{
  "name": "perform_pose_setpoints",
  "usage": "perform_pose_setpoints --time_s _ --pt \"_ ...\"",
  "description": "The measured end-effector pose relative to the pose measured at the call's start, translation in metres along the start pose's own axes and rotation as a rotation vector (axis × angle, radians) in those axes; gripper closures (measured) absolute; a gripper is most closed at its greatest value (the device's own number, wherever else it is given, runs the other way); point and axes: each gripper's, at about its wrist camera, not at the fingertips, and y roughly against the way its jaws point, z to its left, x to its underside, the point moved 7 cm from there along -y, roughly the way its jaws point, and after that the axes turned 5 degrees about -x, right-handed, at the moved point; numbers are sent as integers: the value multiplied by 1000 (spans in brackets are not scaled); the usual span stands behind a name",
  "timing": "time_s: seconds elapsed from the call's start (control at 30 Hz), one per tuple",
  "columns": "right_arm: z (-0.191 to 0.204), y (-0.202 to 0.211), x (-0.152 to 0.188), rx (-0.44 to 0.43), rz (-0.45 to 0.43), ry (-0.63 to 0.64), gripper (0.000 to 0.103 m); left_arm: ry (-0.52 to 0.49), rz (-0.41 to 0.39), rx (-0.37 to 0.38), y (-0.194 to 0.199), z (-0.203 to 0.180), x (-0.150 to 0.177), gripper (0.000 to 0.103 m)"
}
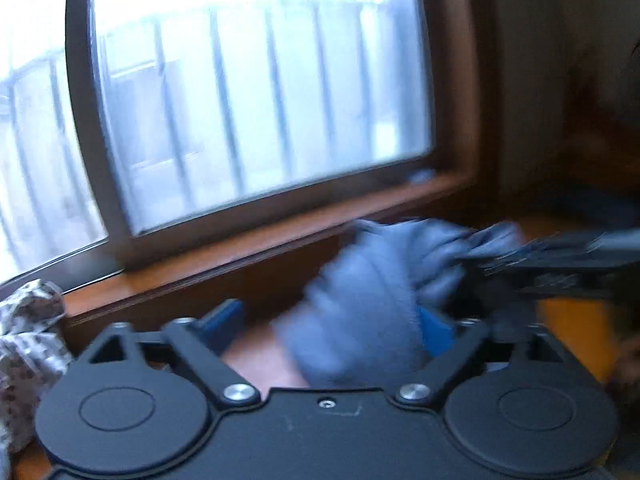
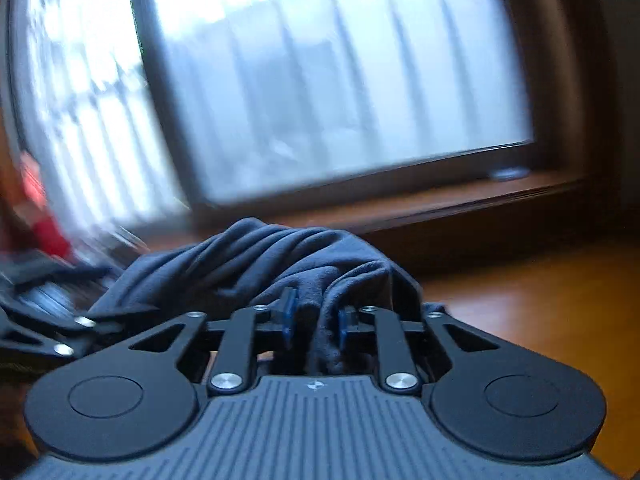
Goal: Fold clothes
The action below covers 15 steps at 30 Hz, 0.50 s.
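- Right gripper [image 2: 314, 322]: blue pads nearly together, clamped on a fold of the blue cloth [image 2: 256, 264].
- Left gripper [image 1: 332, 320]: pads wide apart; cloth hangs against the right pad, no pinch.
- Cloth: soft, bunched, lifted between both grippers above the wooden table [image 2: 540, 308].
- Patterned fabric [image 1: 24, 344] at left.
- Window [image 1: 256, 92] behind, blurred.
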Motion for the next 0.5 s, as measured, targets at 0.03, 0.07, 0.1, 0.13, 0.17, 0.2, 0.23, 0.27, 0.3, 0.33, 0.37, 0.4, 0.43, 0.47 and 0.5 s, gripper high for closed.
perform_pose_setpoints --time_s 0.03,0.07,0.1,0.13,0.17,0.2,0.23,0.27,0.3,0.33,0.37,0.4,0.43,0.47,0.5 --pt "-14 -3 8 71 39 29 52 -10 23 -9 -4 -5 6 9" --pt "-29 -7 17 144 88 51 42 -21 46 -18 -8 -9 11 10" --pt "-41 -7 26 199 120 55 42 -31 69 -27 -12 -14 17 10" --pt "-49 -4 33 221 133 48 42 -42 91 -37 -16 -18 22 10" --pt "-56 3 40 222 133 32 42 -52 114 -46 -20 -23 28 10" --pt "-58 8 43 216 126 22 41 -62 137 -55 -24 -28 33 10" --pt "-60 15 46 206 122 19 39 -73 160 -64 -28 -32 39 10" --pt "-61 22 50 196 118 16 38 -83 183 -73 -32 -37 44 10" --pt "-60 28 52 186 123 26 37 -94 206 -82 -35 -41 50 10" --pt "-59 33 55 178 133 41 36 -104 228 -92 -39 -46 55 10" --pt "-55 36 57 167 147 58 32 -115 251 -101 -43 -50 60 9" --pt "-52 40 61 152 163 66 28 -125 274 -110 -46 -55 66 9" --pt "-49 44 66 137 178 74 27 -135 297 -119 -50 -59 71 9" --pt "-47 48 70 122 194 83 26 -137 310 -107 -54 -65 74 9" --pt "-46 52 76 111 212 84 26 -137 321 -93 -59 -72 77 9"
